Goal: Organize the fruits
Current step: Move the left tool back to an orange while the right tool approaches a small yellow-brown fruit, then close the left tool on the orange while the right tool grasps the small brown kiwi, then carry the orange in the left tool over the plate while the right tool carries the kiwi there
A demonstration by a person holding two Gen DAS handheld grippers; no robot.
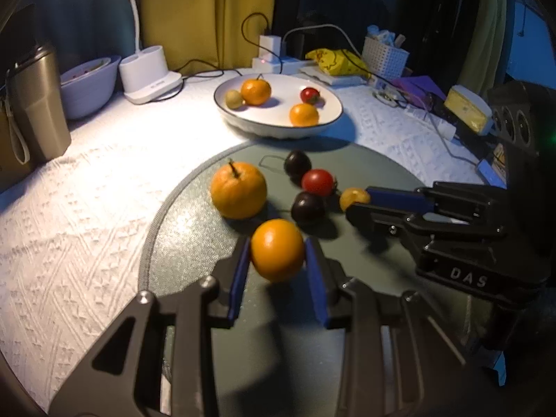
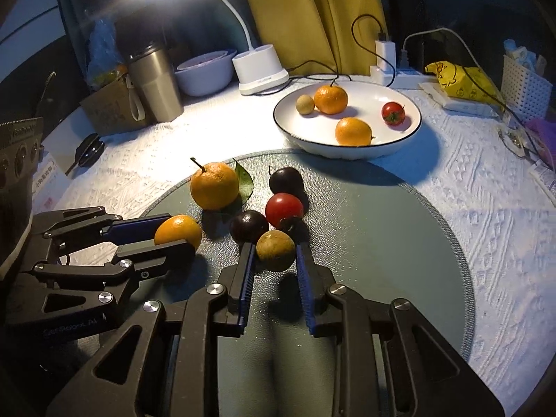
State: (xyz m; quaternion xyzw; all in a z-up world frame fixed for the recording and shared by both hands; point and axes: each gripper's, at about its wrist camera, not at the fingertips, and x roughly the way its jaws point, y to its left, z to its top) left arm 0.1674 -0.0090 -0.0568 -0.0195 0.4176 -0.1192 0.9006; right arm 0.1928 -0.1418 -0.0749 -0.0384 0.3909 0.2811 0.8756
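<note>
My left gripper (image 1: 278, 246) is shut on a small orange (image 1: 277, 249), just above the round grey-green mat (image 1: 194, 229); it also shows in the right wrist view (image 2: 177, 232). My right gripper (image 2: 275, 248) is shut on a small yellow-brown fruit (image 2: 275, 250), seen from the left wrist view too (image 1: 353, 198). On the mat lie a large stemmed orange (image 2: 214, 185), two dark plums (image 2: 285, 180) (image 2: 248, 226) and a red tomato (image 2: 284, 209). The white plate (image 2: 347, 151) behind holds two oranges, a tomato and a small yellow fruit.
A lamp base (image 2: 260, 69), a steel tumbler (image 2: 154, 83), a pale bowl (image 2: 205, 74), a charger with cables (image 2: 384, 59), a yellow bag (image 2: 462, 80) and a white basket (image 2: 524, 87) stand along the back. A textured white cloth (image 2: 486, 208) covers the table.
</note>
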